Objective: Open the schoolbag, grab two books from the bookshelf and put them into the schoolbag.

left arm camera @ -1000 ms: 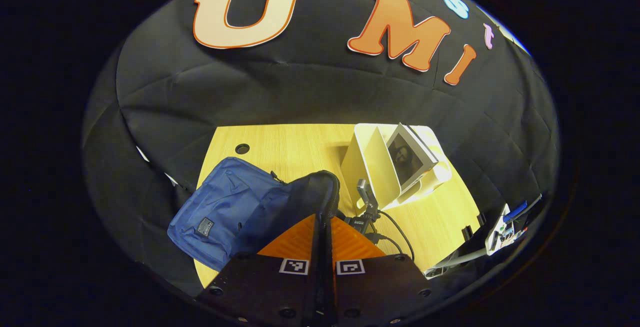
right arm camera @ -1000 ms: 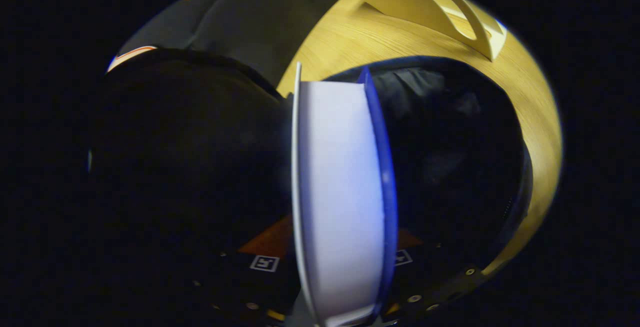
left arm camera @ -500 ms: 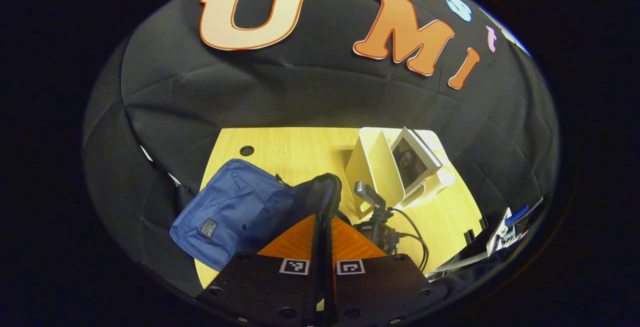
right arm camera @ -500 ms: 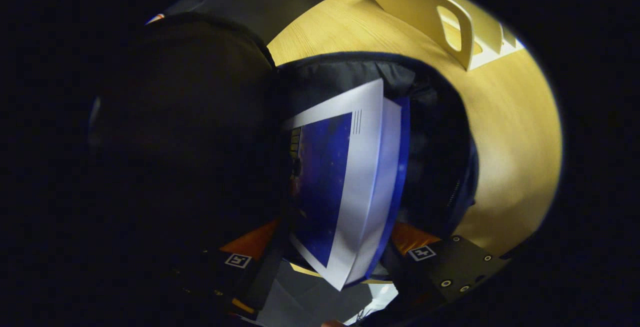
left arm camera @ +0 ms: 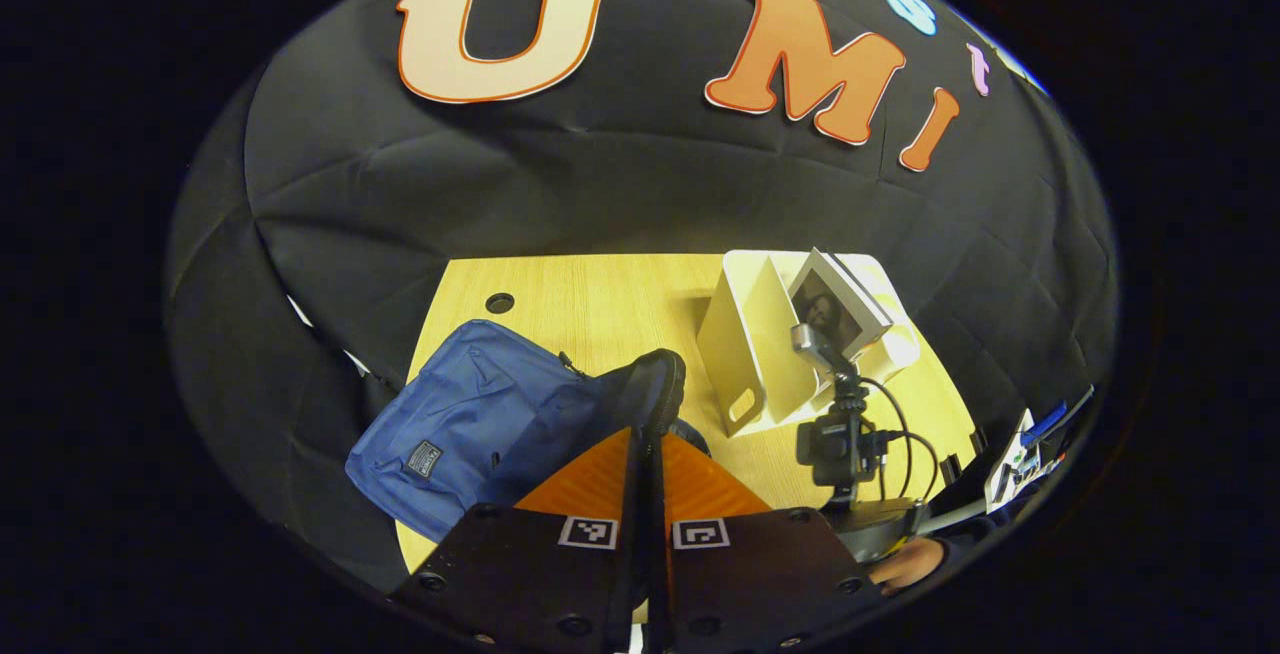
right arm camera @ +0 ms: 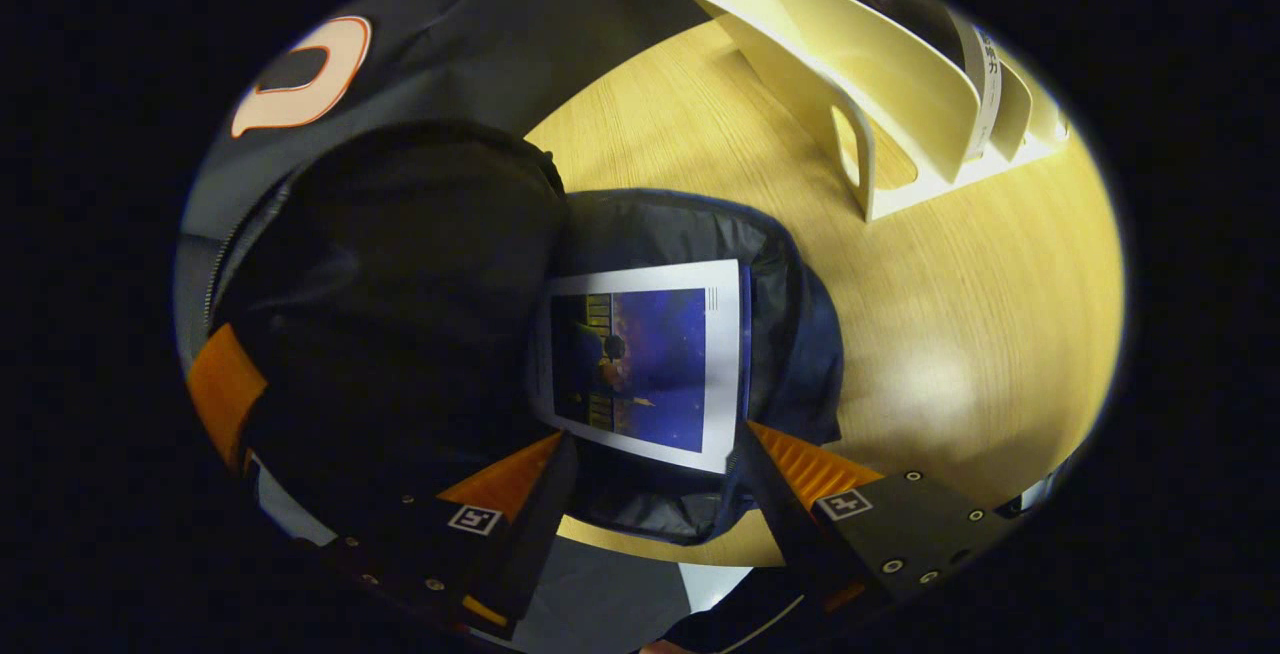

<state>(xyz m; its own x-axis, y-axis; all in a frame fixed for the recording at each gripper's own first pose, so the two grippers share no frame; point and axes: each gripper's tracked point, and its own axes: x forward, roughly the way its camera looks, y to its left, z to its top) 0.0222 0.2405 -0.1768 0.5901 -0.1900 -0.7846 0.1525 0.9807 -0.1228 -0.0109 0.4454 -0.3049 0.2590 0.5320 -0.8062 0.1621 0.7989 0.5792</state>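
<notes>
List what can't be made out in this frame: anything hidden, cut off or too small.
- Right gripper view: the schoolbag interior beneath the book is hidden by the book and the dark raised flap.
- Left gripper view: the bag's opening is hidden behind the left claw, pinched on the flap's edge.
- Both views: how many books remain in the bookshelf; its dividers hide them.

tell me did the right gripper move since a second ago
Yes. In the left gripper view the right gripper has lifted out of the schoolbag and shifted right, toward the bookshelf, leaving the book inside.
</notes>
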